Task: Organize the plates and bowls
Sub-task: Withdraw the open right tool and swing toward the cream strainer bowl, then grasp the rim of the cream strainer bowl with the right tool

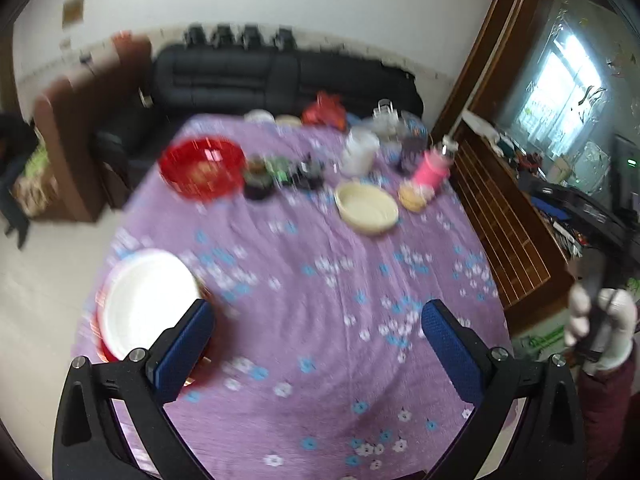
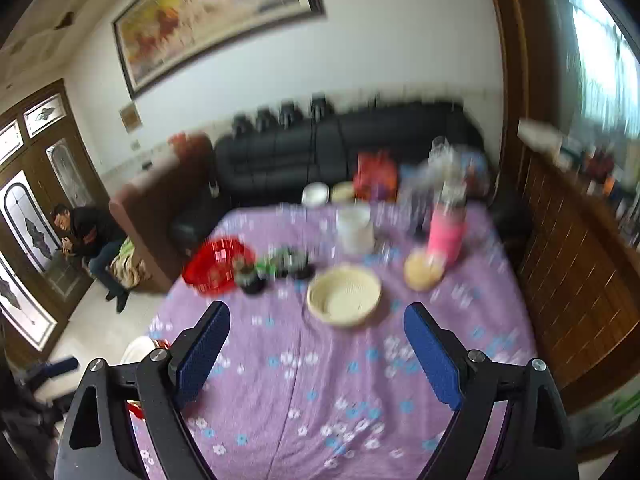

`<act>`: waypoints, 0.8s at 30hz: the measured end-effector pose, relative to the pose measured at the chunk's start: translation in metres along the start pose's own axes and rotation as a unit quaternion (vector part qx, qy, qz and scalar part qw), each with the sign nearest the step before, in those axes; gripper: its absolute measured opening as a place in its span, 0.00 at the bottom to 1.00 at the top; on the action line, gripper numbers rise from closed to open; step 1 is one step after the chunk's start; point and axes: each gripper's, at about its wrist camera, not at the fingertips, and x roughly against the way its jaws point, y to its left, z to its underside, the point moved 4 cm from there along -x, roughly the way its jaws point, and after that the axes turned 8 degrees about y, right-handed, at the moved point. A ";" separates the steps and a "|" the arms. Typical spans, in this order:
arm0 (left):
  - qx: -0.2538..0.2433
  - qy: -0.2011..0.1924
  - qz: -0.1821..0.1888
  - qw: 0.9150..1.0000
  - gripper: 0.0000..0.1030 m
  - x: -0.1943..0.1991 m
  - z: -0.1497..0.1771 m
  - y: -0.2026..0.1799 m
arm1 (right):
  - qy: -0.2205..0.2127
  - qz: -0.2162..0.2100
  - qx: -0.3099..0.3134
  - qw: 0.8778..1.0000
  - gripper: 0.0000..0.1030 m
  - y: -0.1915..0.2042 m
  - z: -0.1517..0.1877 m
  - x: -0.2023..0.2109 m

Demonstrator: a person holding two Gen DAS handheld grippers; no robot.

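Plates [image 1: 148,300], white stacked on red, are sitting at my table's [image 1: 320,360] near left edge, touching my left claw's [image 1: 316,344] left pad. Both claws are tilting downward, spread wide, pinching nothing; my right claw [image 2: 316,356] is aiming toward the cream bowl [image 2: 344,294].

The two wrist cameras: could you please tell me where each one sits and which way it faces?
Left wrist: on the open left gripper, angled down over the table; white plate near its left finger; gloved right hand at the edge.
Right wrist: on the open right gripper, angled down across the table toward the sofa.
Shared: cream bowl, red bowl, pink bottle.
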 end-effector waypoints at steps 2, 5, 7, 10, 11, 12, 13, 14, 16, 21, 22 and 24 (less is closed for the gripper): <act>0.002 0.017 0.008 1.000 1.00 -0.031 0.009 -0.002 | 0.028 -0.006 -0.010 1.000 0.89 -0.013 0.014 -0.035; 0.006 0.035 0.014 0.999 1.00 -0.068 0.017 -0.002 | 0.062 0.000 -0.014 0.998 0.89 -0.027 0.033 -0.084; 0.012 0.045 0.020 0.999 1.00 -0.094 0.020 -0.001 | 0.075 -0.003 -0.019 0.997 0.87 -0.036 0.043 -0.107; 0.023 0.055 0.010 0.998 1.00 -0.121 0.020 0.003 | 0.089 -0.011 -0.036 0.995 0.81 -0.051 0.053 -0.129; 0.028 0.058 0.006 0.998 1.00 -0.129 0.020 0.004 | 0.092 -0.013 -0.042 0.995 0.81 -0.053 0.053 -0.135; 0.032 0.061 0.003 0.998 1.00 -0.136 0.020 0.005 | 0.093 -0.018 -0.052 0.994 0.81 -0.060 0.056 -0.141; 0.034 0.062 0.001 0.998 1.00 -0.140 0.020 0.007 | 0.093 -0.021 -0.059 0.994 0.81 -0.065 0.056 -0.145; 0.039 0.064 -0.001 0.997 1.00 -0.147 0.020 0.010 | 0.092 -0.023 -0.069 0.993 0.81 -0.071 0.057 -0.149; 0.048 0.070 0.002 0.996 1.00 -0.154 0.017 0.015 | 0.092 -0.028 -0.085 0.992 0.81 -0.083 0.059 -0.158; 0.067 0.072 0.001 0.995 1.00 -0.172 0.010 0.025 | 0.093 -0.034 -0.123 0.987 0.79 -0.105 0.063 -0.175; 0.067 0.069 0.000 0.995 1.00 -0.174 0.008 0.026 | 0.094 -0.035 -0.129 0.987 0.78 -0.108 0.063 -0.178; 0.068 0.066 -0.007 0.995 1.00 -0.179 0.004 0.027 | 0.093 -0.039 -0.136 0.986 0.78 -0.111 0.063 -0.184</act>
